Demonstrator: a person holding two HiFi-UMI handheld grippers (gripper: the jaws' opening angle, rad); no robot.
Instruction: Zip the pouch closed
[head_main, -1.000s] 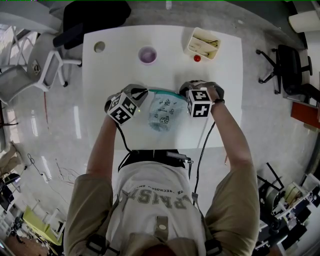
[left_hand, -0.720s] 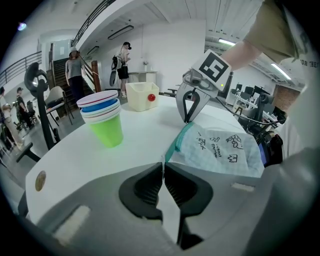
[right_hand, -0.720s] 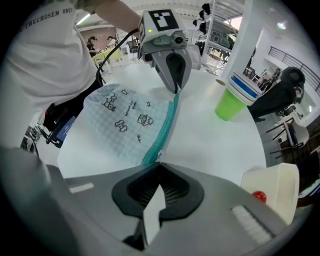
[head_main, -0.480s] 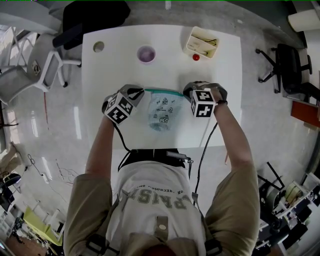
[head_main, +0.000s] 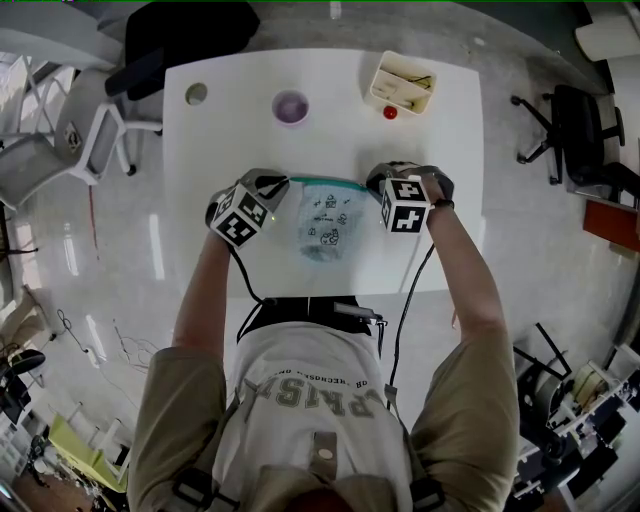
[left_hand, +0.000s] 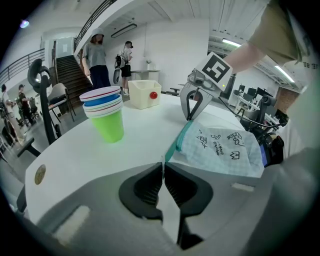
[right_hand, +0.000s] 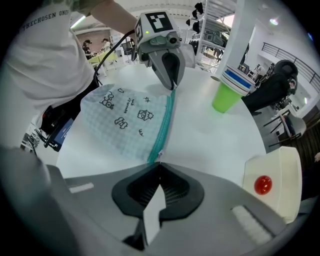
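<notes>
A pale blue checked pouch (head_main: 325, 222) with black doodles lies flat on the white table (head_main: 420, 250). Its teal zip (head_main: 327, 182) runs along the far edge. My left gripper (head_main: 284, 186) is shut on the zip's left end; in the left gripper view the thin fabric tab sits pinched between the pads (left_hand: 162, 167). My right gripper (head_main: 371, 186) is shut on the small zipper pull at the right end (right_hand: 159, 161). Each gripper shows in the other's view: the right gripper (left_hand: 192, 111) and the left gripper (right_hand: 171, 80). The zip looks closed along its whole visible length (right_hand: 164, 125).
A stack of cups (head_main: 291, 107), green at the bottom (left_hand: 107, 122), stands behind the pouch. A white box (head_main: 404, 84) and a red ball (head_main: 390, 112) sit at the table's far right. Chairs surround the table; people stand in the background.
The right gripper has shifted slightly to the right, and the teal zip edge now lies a little straighter between the two grippers. The left gripper has stayed put.
</notes>
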